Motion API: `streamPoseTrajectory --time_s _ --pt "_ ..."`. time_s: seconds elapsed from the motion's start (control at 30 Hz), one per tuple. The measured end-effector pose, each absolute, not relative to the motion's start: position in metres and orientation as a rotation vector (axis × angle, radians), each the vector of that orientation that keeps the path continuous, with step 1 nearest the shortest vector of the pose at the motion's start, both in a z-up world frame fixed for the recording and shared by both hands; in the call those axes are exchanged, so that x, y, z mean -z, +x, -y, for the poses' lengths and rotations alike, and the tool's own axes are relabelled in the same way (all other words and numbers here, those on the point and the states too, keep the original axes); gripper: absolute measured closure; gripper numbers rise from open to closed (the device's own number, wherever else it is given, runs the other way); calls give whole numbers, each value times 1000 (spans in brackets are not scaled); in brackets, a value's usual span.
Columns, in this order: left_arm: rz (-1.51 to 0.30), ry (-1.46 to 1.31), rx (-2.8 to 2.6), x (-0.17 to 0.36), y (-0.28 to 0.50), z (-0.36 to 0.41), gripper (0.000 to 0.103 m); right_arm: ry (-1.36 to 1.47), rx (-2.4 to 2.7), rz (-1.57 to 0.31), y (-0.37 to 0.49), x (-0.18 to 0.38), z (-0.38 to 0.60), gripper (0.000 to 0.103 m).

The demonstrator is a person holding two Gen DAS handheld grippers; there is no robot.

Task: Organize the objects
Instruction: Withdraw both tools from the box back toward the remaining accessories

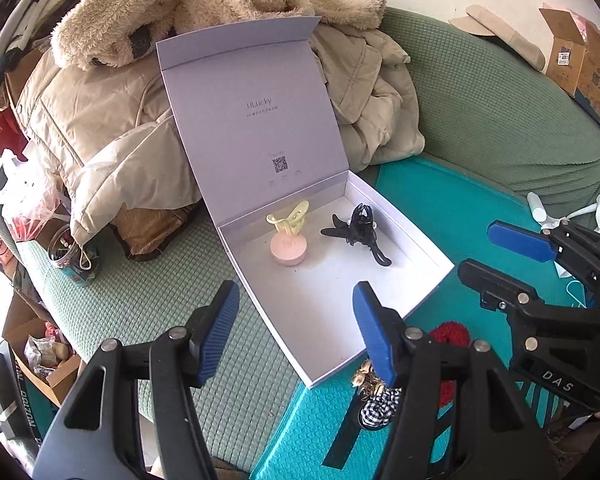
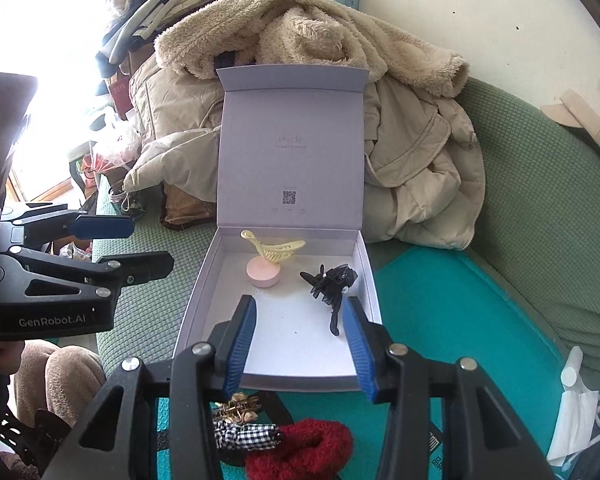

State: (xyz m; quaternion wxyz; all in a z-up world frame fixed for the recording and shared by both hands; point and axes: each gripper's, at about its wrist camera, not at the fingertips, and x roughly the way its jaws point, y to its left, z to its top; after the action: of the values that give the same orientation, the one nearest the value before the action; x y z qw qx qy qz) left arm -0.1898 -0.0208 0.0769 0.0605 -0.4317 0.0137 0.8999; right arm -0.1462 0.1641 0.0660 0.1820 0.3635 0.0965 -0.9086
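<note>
Open gift box (image 1: 332, 312) with its hinged lid (image 1: 252, 116) standing upright against a heap of beige coats (image 1: 100, 120), the whole resting on a green-covered sofa (image 1: 480, 112) and partly on a teal mat (image 1: 440, 208). Inside the white tray lie three items: a pink round case (image 1: 288, 249) toward the back left, a pale yellow hair claw (image 1: 289, 218) leaning on top of it, and a black hair claw (image 1: 358, 230) to the right, near but apart from the right wall. The left gripper (image 1: 296, 332) hovers above the near left corner of the box, its blue-padded fingers spread wide and holding nothing. The right gripper (image 2: 300, 346) is likewise spread and empty, poised over the near edge of the tray; in the right wrist view its right fingertip (image 2: 356, 340) overlaps the tail of the black claw, though whether it touches cannot be told from this angle. On the mat in front of the box, outside the tray, lie a red fuzzy scrunchie (image 2: 300, 450), a black-and-white checked hair tie (image 2: 246, 436) and a small gold-toned clip (image 2: 236, 406), close together. At the far left, a tin of small items (image 1: 74, 258) stands on the sofa beside the coats.
</note>
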Motion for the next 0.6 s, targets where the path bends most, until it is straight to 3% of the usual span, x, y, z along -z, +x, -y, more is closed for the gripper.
streamPoseTrajectory --time_s 0.6 --pt "-19 -1314 -2670 -58 -116 -3 46 1078 2569 -216 -79 -49 -182 58"
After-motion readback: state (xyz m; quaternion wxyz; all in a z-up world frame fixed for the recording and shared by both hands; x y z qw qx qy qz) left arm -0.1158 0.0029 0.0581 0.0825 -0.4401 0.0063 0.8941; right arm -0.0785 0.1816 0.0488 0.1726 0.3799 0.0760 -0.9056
